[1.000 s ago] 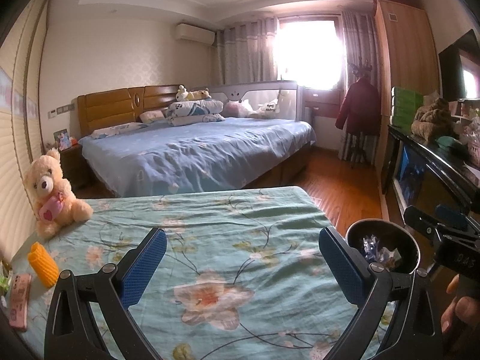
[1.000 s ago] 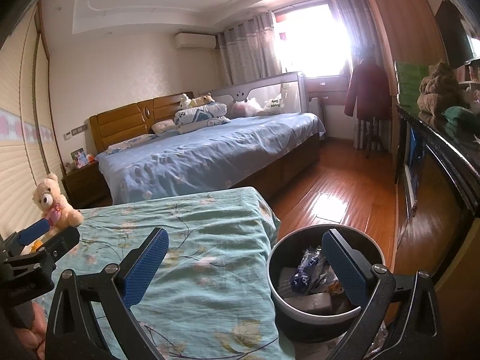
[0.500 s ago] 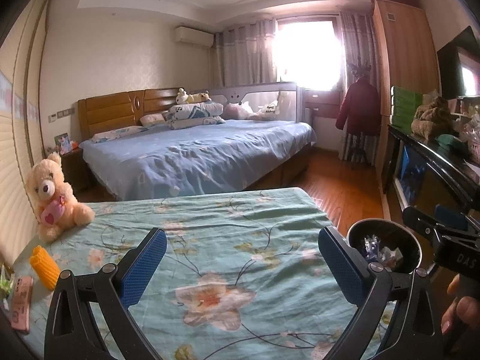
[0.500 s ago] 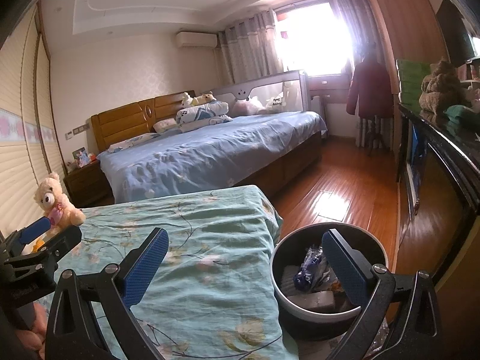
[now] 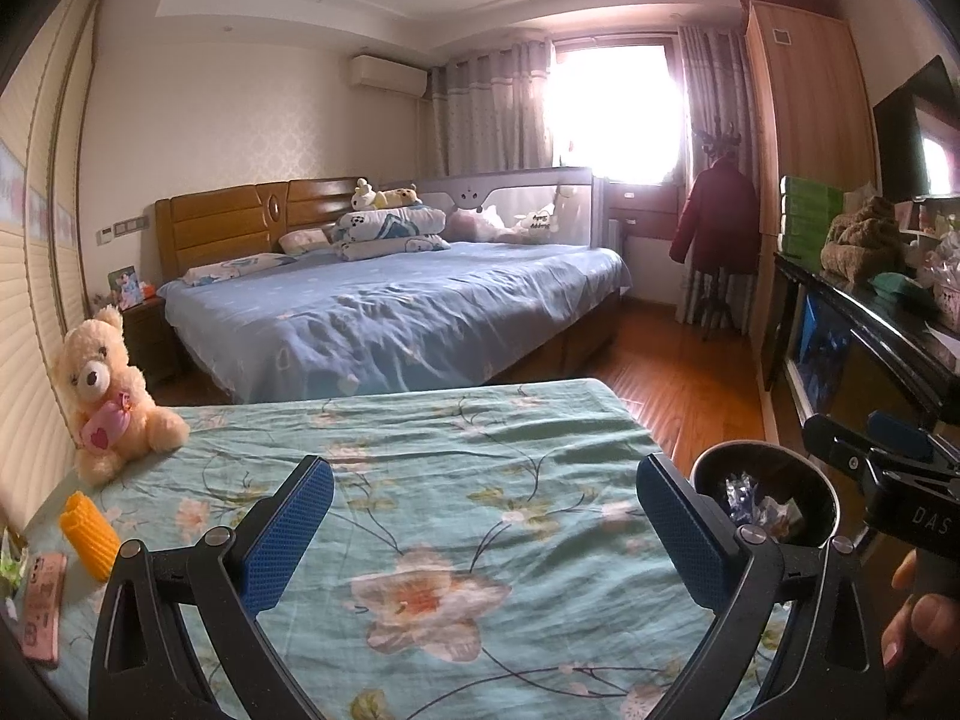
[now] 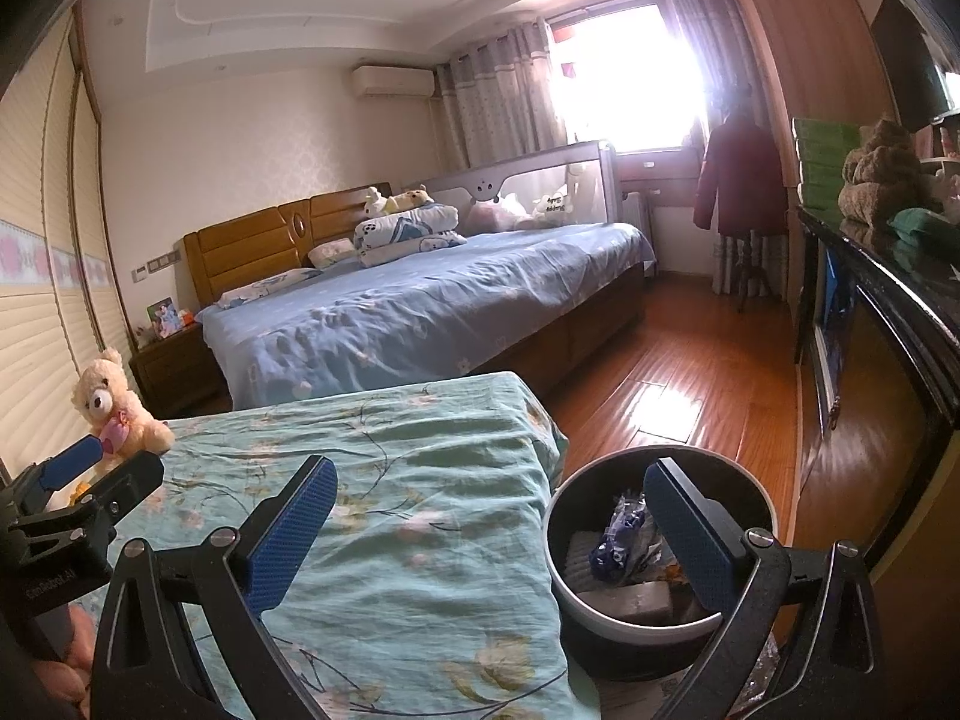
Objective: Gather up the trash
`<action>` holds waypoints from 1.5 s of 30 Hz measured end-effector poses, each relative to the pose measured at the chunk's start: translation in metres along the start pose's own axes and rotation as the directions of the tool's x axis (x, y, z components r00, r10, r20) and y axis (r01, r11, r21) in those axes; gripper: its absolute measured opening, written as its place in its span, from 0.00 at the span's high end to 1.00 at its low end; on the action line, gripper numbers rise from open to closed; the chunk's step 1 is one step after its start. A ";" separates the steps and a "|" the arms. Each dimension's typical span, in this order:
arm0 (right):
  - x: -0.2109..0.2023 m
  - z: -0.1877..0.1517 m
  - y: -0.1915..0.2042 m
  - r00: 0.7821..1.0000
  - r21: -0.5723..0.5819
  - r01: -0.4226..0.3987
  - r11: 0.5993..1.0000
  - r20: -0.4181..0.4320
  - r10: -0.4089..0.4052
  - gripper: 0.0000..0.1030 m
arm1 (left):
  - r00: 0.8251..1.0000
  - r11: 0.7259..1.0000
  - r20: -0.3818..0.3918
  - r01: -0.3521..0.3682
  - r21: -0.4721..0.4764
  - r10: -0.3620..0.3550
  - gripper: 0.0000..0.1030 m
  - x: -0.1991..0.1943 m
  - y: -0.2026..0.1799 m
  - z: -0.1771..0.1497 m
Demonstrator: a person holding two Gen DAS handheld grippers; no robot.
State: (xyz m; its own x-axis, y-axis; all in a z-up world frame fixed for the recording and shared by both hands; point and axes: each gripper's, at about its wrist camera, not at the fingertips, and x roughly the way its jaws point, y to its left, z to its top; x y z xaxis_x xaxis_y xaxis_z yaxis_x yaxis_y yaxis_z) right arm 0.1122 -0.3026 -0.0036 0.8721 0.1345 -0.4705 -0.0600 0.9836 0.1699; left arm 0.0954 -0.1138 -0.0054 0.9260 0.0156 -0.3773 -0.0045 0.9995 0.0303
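A round trash bin (image 6: pixel 660 546) stands on the floor beside the small bed's right edge, holding wrappers and grey blocks; it also shows in the left wrist view as the bin (image 5: pixel 762 495). My right gripper (image 6: pixel 489 531) is open and empty, its right finger over the bin. My left gripper (image 5: pixel 483 531) is open and empty above the floral bedspread (image 5: pixel 420 480). An orange ridged item (image 5: pixel 90 534) and a green wrapper (image 5: pixel 9 561) lie at the far left of that bed, beside a pink phone (image 5: pixel 42 603).
A teddy bear (image 5: pixel 108 396) sits at the bed's left rear corner. A large blue bed (image 5: pixel 390 312) lies beyond, wooden floor (image 6: pixel 690 372) to its right. A dark cabinet (image 6: pixel 888 360) lines the right wall. A hand (image 5: pixel 918 630) holds the right gripper's handle.
Both views have drifted slightly; the bin and bed hold nearly the same place. Both grippers stay open and empty.
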 end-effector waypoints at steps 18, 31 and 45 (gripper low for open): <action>-0.003 0.005 0.004 1.000 0.000 -0.007 1.000 0.004 0.007 0.00 | 1.000 1.000 -0.002 0.017 0.000 -0.017 0.01 -0.001 0.003 0.003; -0.002 0.006 0.006 1.000 0.001 -0.010 1.000 -0.001 0.010 0.00 | 1.000 1.000 -0.006 0.025 0.006 -0.025 0.01 0.002 0.005 0.004; -0.002 0.006 0.006 1.000 0.002 -0.012 1.000 -0.001 0.012 0.00 | 1.000 1.000 -0.008 0.030 0.007 -0.030 0.01 0.003 0.006 0.004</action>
State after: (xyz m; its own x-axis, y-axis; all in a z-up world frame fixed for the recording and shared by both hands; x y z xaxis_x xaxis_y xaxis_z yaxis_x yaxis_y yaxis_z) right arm 0.1131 -0.2973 0.0034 0.8707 0.1463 -0.4696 -0.0694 0.9817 0.1772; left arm 0.0998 -0.1079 -0.0023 0.9226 -0.0144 -0.3855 0.0263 0.9993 0.0257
